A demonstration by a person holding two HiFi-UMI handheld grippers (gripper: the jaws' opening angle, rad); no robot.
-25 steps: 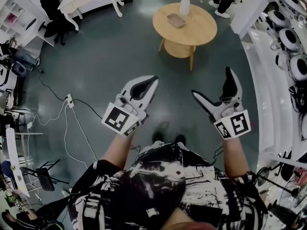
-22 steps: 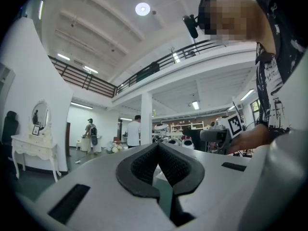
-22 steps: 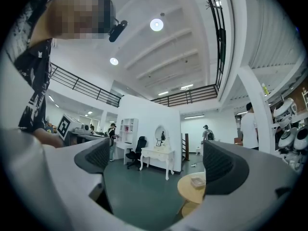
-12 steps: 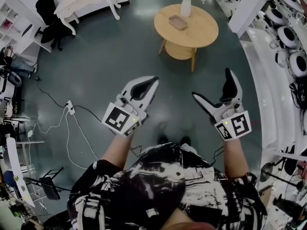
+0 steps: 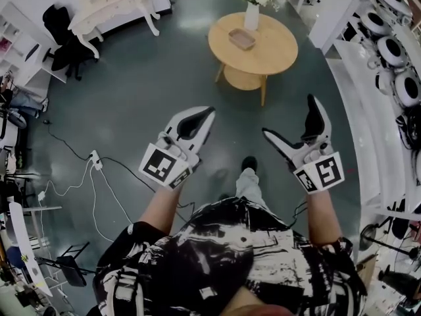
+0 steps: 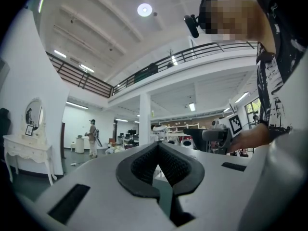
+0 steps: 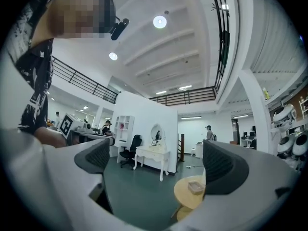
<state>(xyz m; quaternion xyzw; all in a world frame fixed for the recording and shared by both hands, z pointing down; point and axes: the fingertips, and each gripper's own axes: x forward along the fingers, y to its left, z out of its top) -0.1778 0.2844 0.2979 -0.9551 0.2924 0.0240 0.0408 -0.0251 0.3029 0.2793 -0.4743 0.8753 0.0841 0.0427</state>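
Floor [image 5: 151,78] fills the frame. Table [image 5: 263,54] sits at top centre, slightly further left than a second ago, well apart from both grippers. Left gripper [image 5: 209,111] at centre left, jaws pressed together, nothing between them, pose unchanged. Right gripper [image 5: 289,115] at centre right, jaws wide apart, empty, also unchanged. One shoe [image 5: 248,164] has stepped forward, lower centre, between the grippers. Vase [image 5: 252,17] and tray [image 5: 242,39] stand on the table.
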